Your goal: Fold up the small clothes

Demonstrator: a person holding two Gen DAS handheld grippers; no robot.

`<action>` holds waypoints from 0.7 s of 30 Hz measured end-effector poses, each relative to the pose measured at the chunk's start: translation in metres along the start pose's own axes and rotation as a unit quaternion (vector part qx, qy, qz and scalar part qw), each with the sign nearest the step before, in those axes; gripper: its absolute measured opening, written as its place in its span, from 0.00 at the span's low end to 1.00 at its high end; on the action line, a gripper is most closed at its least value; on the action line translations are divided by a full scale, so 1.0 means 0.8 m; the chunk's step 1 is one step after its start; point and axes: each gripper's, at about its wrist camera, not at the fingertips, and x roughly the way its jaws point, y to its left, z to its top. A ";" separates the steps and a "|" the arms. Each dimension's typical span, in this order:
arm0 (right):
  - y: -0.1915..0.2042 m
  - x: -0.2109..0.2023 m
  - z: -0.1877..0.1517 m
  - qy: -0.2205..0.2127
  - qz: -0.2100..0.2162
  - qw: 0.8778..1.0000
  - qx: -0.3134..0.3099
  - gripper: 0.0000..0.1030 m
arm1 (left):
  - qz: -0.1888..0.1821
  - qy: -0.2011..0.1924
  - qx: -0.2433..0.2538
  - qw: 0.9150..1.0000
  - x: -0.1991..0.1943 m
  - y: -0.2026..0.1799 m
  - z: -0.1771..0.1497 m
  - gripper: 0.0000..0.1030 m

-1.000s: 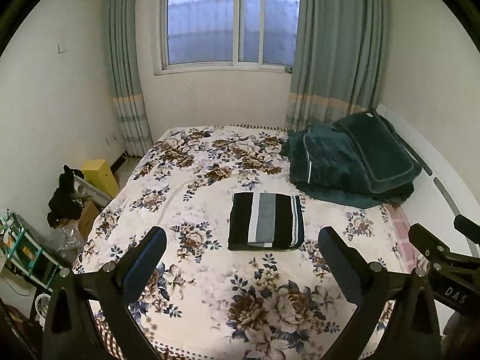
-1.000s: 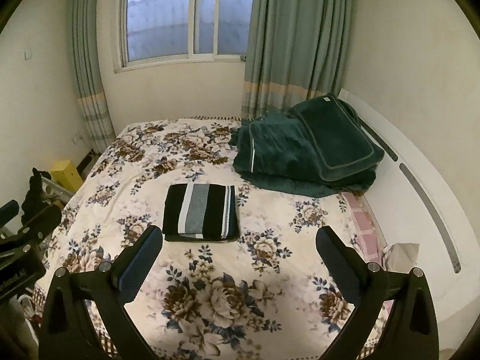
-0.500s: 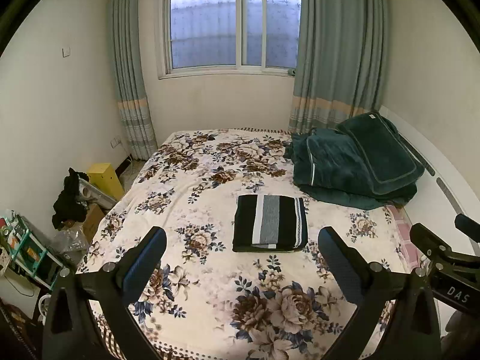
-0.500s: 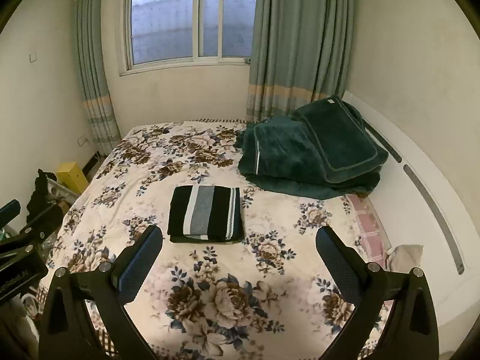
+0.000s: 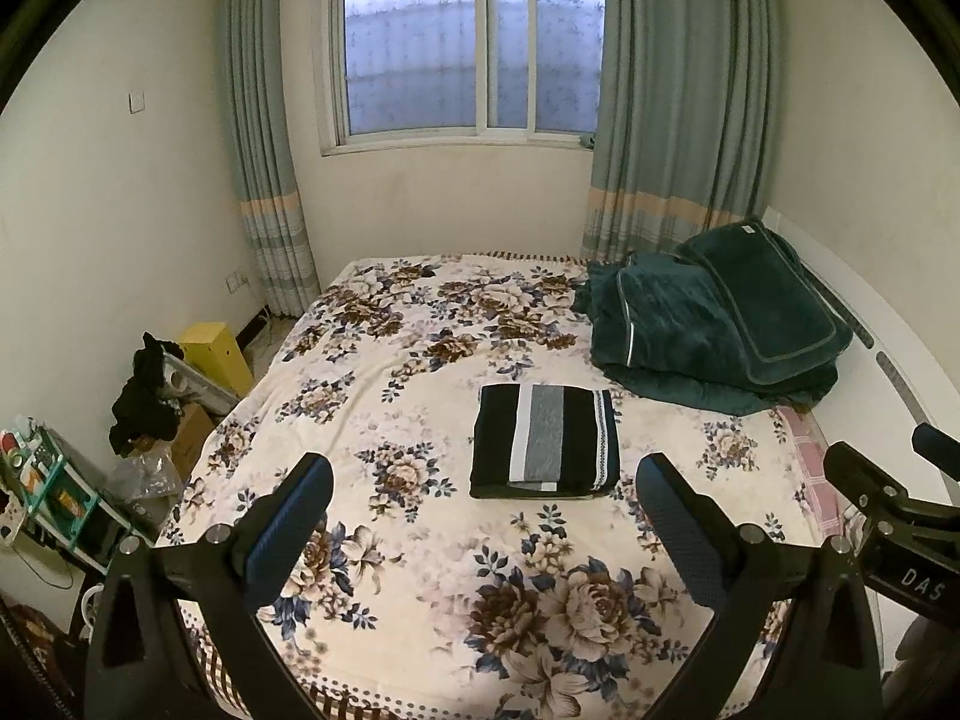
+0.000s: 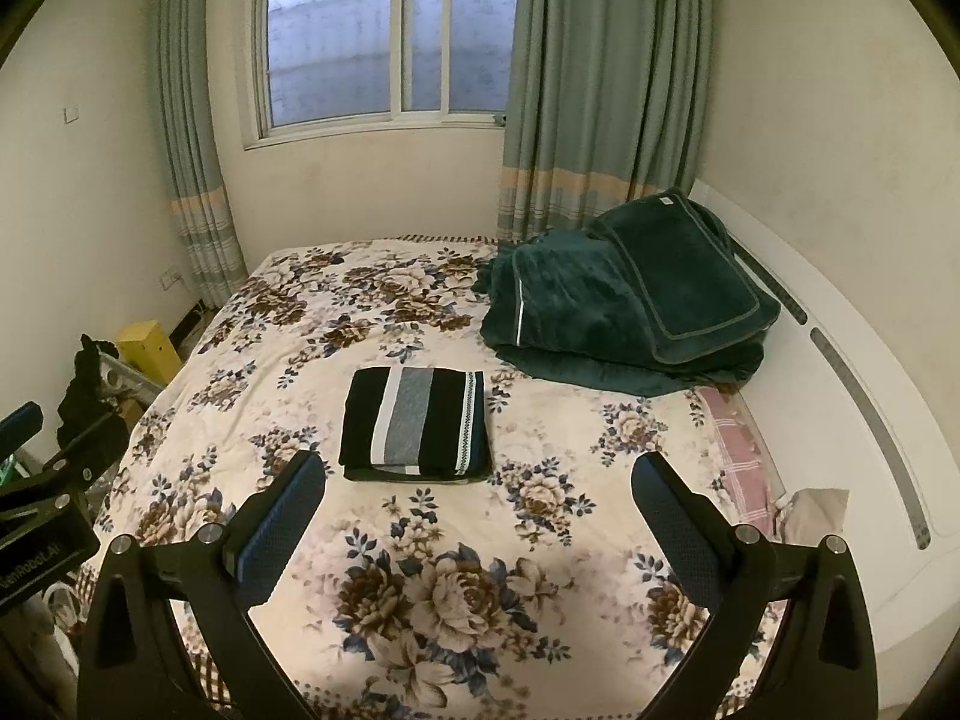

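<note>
A folded garment (image 5: pixel 545 441) with black, white and grey stripes lies flat in the middle of the floral bedspread (image 5: pixel 420 546). It also shows in the right wrist view (image 6: pixel 417 423). My left gripper (image 5: pixel 483 489) is open and empty, held above the near part of the bed, short of the garment. My right gripper (image 6: pixel 477 489) is open and empty too, at about the same distance from the garment. Each gripper shows at the edge of the other's view.
A pile of dark green blankets (image 5: pixel 714 324) lies at the bed's far right, by the white headboard (image 6: pixel 852 396). Left of the bed stand a yellow box (image 5: pixel 216 348), dark clothes (image 5: pixel 144 396) and a cluttered shelf (image 5: pixel 48 492). A curtained window (image 5: pixel 468 48) is behind.
Both grippers have pulled back and risen a little from the bed, so the folded garment looks slightly farther away. The garment has not moved and both grippers stay open.
</note>
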 end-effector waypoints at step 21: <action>0.003 -0.001 -0.003 -0.002 0.000 1.000 0.001 1.00 | 0.001 -0.003 0.003 1.000 -0.003 -0.001 0.002 1.00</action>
